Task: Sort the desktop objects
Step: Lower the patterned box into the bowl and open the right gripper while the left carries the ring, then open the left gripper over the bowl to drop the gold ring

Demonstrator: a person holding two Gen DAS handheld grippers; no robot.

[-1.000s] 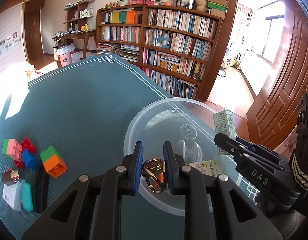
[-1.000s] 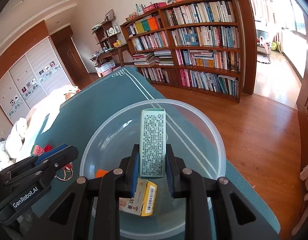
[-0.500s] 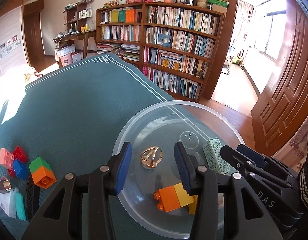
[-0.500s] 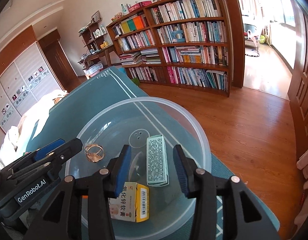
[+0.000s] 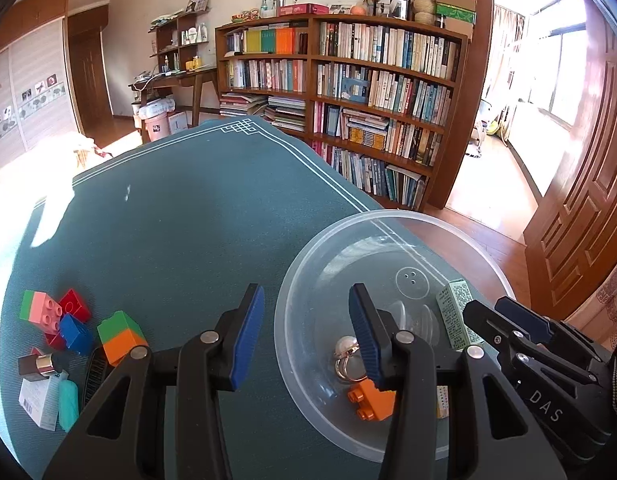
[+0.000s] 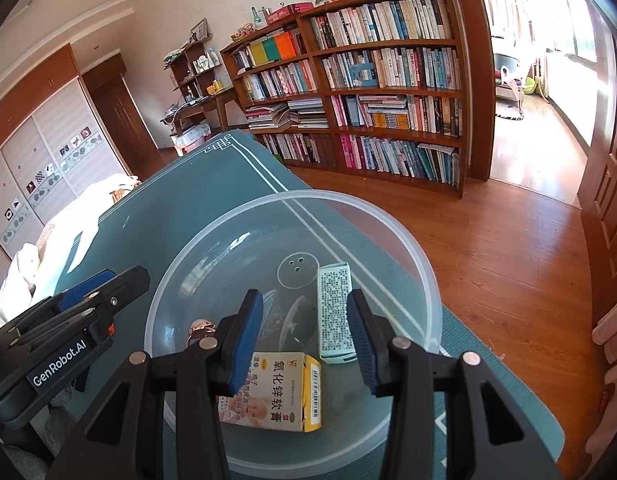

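Note:
A clear plastic bowl [image 5: 388, 213] [image 6: 308, 194] stands near the right edge of the teal tablecloth [image 5: 188, 220]. In it lie a gold ring [image 5: 346, 356] [image 6: 200, 326], an orange brick [image 5: 370, 398], a pale green box [image 5: 454, 316] [image 6: 335, 312] and a yellow-white box [image 6: 280, 392]. My left gripper [image 5: 306, 296] is open and holds nothing. One of its fingers is over the cloth, the other over the bowl. My right gripper [image 6: 304, 300] hangs open above the bowl, with nothing between its pads.
On the cloth at the left lie a green-pink brick [image 5: 38, 306], a red brick [image 5: 74, 304], a blue brick [image 5: 76, 334], a green-orange brick [image 5: 120, 336], a black comb [image 5: 94, 376], a brown tube [image 5: 36, 366] and a white box [image 5: 40, 398]. The table edge drops to the wooden floor [image 6: 508, 260] at the right.
Both grippers have opened. The ring left the left jaws and the pale green box left the right jaws, and both now lie in the bowl. The left gripper has drifted left across the rim.

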